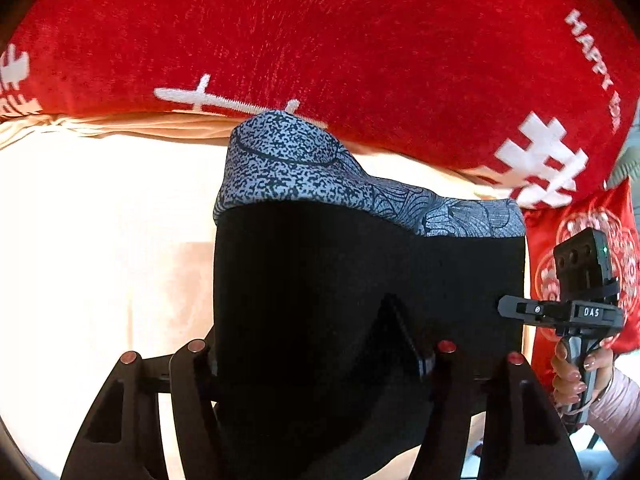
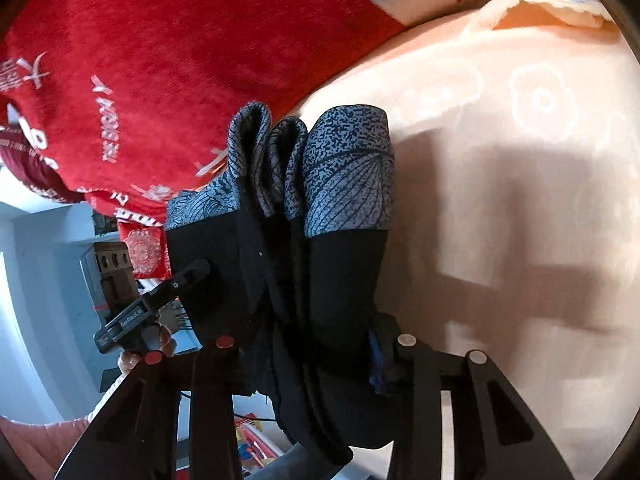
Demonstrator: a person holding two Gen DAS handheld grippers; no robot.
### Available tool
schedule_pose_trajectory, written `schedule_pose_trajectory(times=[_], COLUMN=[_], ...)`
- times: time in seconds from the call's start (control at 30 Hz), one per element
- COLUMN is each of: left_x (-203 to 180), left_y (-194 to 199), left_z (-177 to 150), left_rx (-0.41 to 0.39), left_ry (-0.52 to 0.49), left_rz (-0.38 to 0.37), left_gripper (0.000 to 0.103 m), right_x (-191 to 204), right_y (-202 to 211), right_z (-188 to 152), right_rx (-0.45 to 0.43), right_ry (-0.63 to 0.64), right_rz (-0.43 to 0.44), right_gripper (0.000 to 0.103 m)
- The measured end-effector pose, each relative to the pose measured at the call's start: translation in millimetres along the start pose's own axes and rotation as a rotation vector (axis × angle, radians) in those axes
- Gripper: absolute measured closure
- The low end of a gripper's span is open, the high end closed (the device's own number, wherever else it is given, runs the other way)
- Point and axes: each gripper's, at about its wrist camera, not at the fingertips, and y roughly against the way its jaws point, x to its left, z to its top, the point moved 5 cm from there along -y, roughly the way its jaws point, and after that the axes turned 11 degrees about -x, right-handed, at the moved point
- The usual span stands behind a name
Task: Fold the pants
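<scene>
The pants are black with grey patterned cuffs and hang lifted above the pale bed sheet. My left gripper is shut on the black cloth at one end. My right gripper is shut on the bunched black cloth, with the patterned cuffs folded in several layers beyond it. The right gripper shows in the left wrist view at the pants' right edge. The left gripper shows in the right wrist view, pinching the far end.
A red blanket with white lettering lies across the far side of the bed and also shows in the right wrist view. A red patterned cushion sits at the right. A pale wall and floor clutter lie beyond the bed edge.
</scene>
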Motion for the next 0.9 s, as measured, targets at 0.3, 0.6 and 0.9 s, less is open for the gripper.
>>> schedule_pose_trajectory(times=[0.3, 0.6, 0.9], left_x=[26, 65, 98], left_y=[42, 41, 15], left_z=[-50, -91, -103], left_rx=[0.037, 0.041, 0.006], left_ry=[-0.052, -0.032, -0.028], left_rz=[0.001, 0.021, 0.089], left_gripper=[0.037, 0.037, 0.002], right_x=[12, 33, 7], right_y=[9, -18, -58], right_z=[-66, -116, -118], right_rx=[-0.022, -0.014, -0.008], right_ry=[-0.028, -0.019, 0.051], right_rz=[0.011, -0.035, -0.196], right_gripper=[0.060, 0.060, 0.039])
